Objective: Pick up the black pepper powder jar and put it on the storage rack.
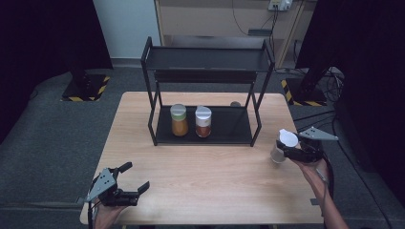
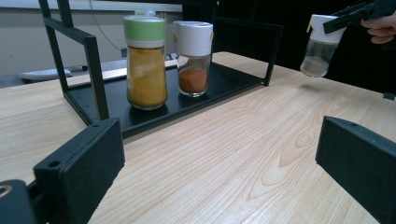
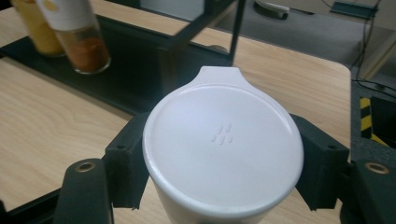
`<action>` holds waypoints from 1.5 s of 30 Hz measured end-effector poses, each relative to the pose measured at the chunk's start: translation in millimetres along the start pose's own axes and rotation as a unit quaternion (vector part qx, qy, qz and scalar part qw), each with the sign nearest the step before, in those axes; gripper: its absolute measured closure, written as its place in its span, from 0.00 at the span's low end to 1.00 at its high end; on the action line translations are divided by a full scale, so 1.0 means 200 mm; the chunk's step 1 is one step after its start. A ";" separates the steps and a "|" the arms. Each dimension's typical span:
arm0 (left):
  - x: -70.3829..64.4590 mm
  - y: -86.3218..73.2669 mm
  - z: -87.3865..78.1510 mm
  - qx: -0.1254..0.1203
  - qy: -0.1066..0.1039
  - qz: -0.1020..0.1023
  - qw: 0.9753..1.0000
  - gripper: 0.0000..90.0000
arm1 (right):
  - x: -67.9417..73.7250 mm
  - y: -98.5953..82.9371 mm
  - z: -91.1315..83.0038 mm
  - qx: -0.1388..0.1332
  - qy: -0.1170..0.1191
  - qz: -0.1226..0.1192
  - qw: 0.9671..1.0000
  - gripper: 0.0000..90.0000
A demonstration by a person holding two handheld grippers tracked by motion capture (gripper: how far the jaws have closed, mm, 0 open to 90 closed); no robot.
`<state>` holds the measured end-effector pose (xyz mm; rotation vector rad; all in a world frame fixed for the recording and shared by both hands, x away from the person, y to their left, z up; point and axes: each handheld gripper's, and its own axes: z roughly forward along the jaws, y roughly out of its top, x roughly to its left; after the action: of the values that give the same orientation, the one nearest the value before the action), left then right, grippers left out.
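A black two-tier rack (image 1: 205, 136) stands at the back middle of the wooden table (image 1: 200, 181). On its lower shelf stand a green-lidded jar of yellow spice (image 1: 179, 120) (image 2: 145, 60) and a white-lidded jar of red-brown spice (image 1: 203, 121) (image 2: 193, 56) (image 3: 77, 35). My right gripper (image 1: 285, 149) is shut on a white-capped clear shaker jar (image 1: 282, 145) (image 3: 223, 144) (image 2: 321, 44), held above the table's right edge. My left gripper (image 1: 131, 179) (image 2: 219, 168) stands open near the front left corner, nothing between its jaws.
The rack's upper shelf (image 1: 207, 59) is bare. Dark floor surrounds the table, with yellow-black striped stand bases (image 1: 86, 88) at back left and back right (image 1: 305, 93). Cables (image 1: 329, 76) lie on the floor at right.
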<state>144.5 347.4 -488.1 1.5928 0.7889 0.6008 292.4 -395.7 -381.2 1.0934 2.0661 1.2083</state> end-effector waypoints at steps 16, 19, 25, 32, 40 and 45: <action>0.00 0.00 0.00 0.000 -0.003 0.000 1.000 0.00 | 0.12 0.14 0.00 -0.010 0.078 -0.040 0.996 0.35; 0.00 0.00 0.00 0.000 -0.003 0.000 1.000 0.00 | 0.13 0.18 0.03 -0.010 0.090 -0.045 0.995 0.35; 0.00 0.00 0.00 0.000 -0.003 -0.001 1.000 0.00 | 0.15 0.23 0.11 -0.003 0.108 -0.050 0.993 0.35; 0.00 0.00 0.00 -0.001 -0.004 -0.001 1.000 0.00 | 0.18 0.29 0.22 0.003 0.111 -0.053 0.992 0.35; 0.01 0.00 0.00 0.000 -0.004 -0.002 1.000 0.00 | 0.21 0.35 0.35 0.005 0.104 -0.043 0.994 0.35; 0.01 0.00 0.00 -0.001 -0.004 -0.003 1.000 0.01 | 0.23 0.38 0.41 0.004 0.098 -0.042 0.994 0.35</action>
<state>145.2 348.8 -488.8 1.5899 0.7864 0.5907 357.9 -297.4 -356.1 0.9131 2.2412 1.3118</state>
